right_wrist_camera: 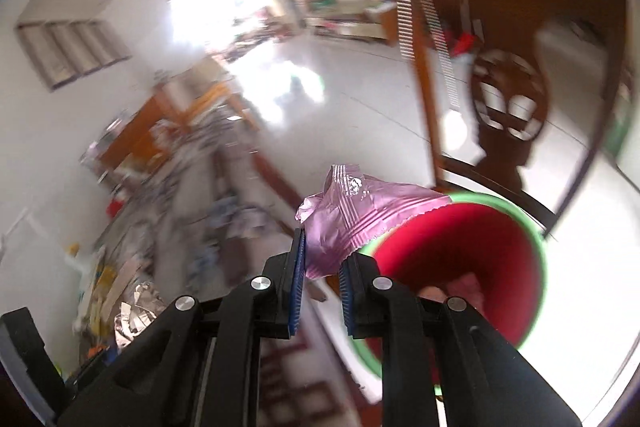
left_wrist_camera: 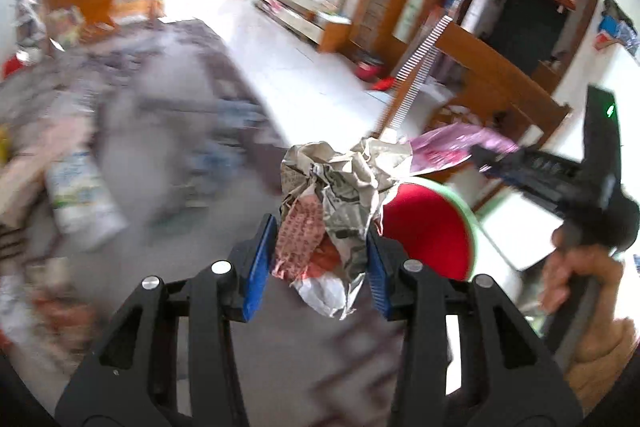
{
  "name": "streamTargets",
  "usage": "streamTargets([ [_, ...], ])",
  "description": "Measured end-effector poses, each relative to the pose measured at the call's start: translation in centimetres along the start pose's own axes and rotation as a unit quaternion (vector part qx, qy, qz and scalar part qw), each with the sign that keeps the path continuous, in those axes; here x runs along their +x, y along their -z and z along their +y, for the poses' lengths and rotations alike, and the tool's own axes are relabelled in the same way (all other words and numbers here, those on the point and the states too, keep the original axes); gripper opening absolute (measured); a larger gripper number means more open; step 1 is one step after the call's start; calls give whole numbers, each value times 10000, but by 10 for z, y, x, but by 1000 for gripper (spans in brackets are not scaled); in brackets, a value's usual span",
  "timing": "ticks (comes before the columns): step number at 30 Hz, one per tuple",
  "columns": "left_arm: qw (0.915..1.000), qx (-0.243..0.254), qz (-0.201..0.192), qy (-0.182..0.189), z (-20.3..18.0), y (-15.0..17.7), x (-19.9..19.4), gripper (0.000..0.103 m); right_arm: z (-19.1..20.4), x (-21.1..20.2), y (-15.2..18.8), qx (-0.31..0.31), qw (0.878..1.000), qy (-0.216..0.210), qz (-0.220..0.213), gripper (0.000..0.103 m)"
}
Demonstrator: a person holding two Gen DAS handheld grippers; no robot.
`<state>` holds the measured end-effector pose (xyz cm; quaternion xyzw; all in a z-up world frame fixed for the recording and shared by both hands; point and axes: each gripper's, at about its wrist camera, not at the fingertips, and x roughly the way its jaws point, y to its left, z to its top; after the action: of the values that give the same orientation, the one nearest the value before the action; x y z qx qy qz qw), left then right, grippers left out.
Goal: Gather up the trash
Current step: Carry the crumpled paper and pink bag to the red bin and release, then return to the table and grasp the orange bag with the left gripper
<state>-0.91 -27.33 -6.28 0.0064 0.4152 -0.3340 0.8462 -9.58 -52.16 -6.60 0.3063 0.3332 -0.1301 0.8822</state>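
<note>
My left gripper (left_wrist_camera: 320, 259) is shut on a crumpled wad of newspaper (left_wrist_camera: 340, 195), which bulges up and out beyond the blue pads. My right gripper (right_wrist_camera: 322, 277) is shut on a pink foil wrapper (right_wrist_camera: 352, 215). In the left wrist view the right gripper (left_wrist_camera: 486, 157) reaches in from the right with that pink wrapper (left_wrist_camera: 452, 147) hanging from it, and a hand (left_wrist_camera: 576, 267) holds its handle. A bin with a red inside and a green rim (right_wrist_camera: 472, 259) stands just past both loads, low and to the right; the bin (left_wrist_camera: 432, 227) sits right behind the newspaper.
A long table with blurred clutter (left_wrist_camera: 120, 131) runs along the left, a white printed packet (left_wrist_camera: 80, 195) lying on it. A wooden chair (right_wrist_camera: 508, 95) stands beyond the bin on the pale tiled floor (left_wrist_camera: 304, 67). Crumpled foil and papers (right_wrist_camera: 132, 315) lie low at the left.
</note>
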Motion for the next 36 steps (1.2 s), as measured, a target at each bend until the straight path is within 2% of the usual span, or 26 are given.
streamTargets([
  [4, 9982, 15, 421, 436, -40, -13, 39, 41, -23, -6, -3, 265, 9991, 315, -61, 15],
  [9, 9962, 278, 654, 512, -74, -25, 71, 41, -44, -6, -9, 595, 9967, 552, -85, 15],
  [12, 9953, 301, 745, 542, -86, -29, 79, 41, -54, -9, -12, 784, 9951, 583, -121, 15],
  [15, 9946, 530, 743, 497, -94, -31, 83, 42, -68, -12, -16, 1039, 9922, 658, -207, 17],
  [16, 9943, 576, 757, 479, -96, -30, 85, 50, -72, -13, -16, 1107, 9911, 707, -232, 18],
  [17, 9941, 594, 771, 470, -98, -30, 87, 68, -74, -13, -18, 1150, 9902, 755, -248, 20],
  [18, 9941, 566, 763, 525, -99, -28, 88, 77, -78, -14, -18, 1239, 9885, 820, -283, 33],
  [19, 9941, 523, 731, 602, -98, -28, 88, 82, -80, -15, -19, 1302, 9876, 818, -315, 40],
  [20, 9942, 478, 696, 661, -97, -26, 86, 82, -80, -16, -19, 1338, 9872, 795, -355, 47],
  [24, 9931, 494, 800, 699, -98, -19, 86, 82, -73, -15, -21, 1201, 9886, 826, -374, 48],
  [29, 9947, 230, 705, 713, -82, -15, 71, 82, -58, -10, -23, 1095, 9908, 712, -357, 51],
  [36, 9996, 72, 222, 152, -39, -16, 25, 82, -11, 1, -23, 755, 9961, 358, -273, 51],
])
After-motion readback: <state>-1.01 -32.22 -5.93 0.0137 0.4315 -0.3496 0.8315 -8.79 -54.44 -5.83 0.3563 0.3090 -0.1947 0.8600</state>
